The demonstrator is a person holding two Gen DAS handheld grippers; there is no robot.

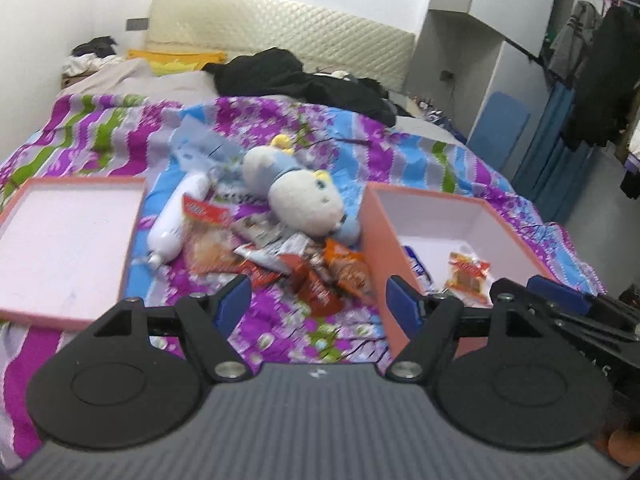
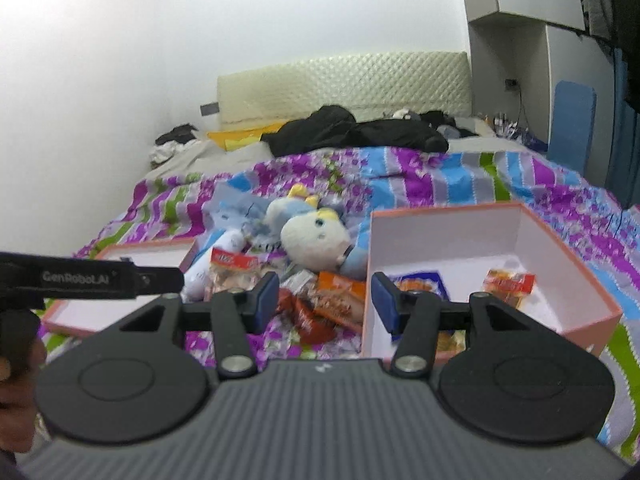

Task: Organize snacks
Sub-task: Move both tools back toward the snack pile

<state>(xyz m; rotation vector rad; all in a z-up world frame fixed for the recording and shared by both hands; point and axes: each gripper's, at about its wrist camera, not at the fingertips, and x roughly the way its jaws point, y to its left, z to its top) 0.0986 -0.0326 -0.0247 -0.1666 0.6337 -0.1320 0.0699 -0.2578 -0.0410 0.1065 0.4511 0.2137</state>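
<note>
Both tools hang above the bedspread (image 1: 280, 320) with nothing held; the left gripper (image 1: 318, 306) has its jaws well apart, and so does the right gripper (image 2: 324, 300). The snack pile (image 1: 280, 256) lies at centre frame, just in front of the plush toy (image 1: 300, 196); the pink box (image 2: 592, 312) at right already holds a red packet (image 2: 508, 282) and a blue one (image 2: 420, 286). The lid (image 1: 132, 240) lies at left (upturned). The next pick is probably the orange packet (image 2: 340, 292) beside the box wall; pinch a sealed edge, lift clear of its neighbours, then lower inside.
</note>
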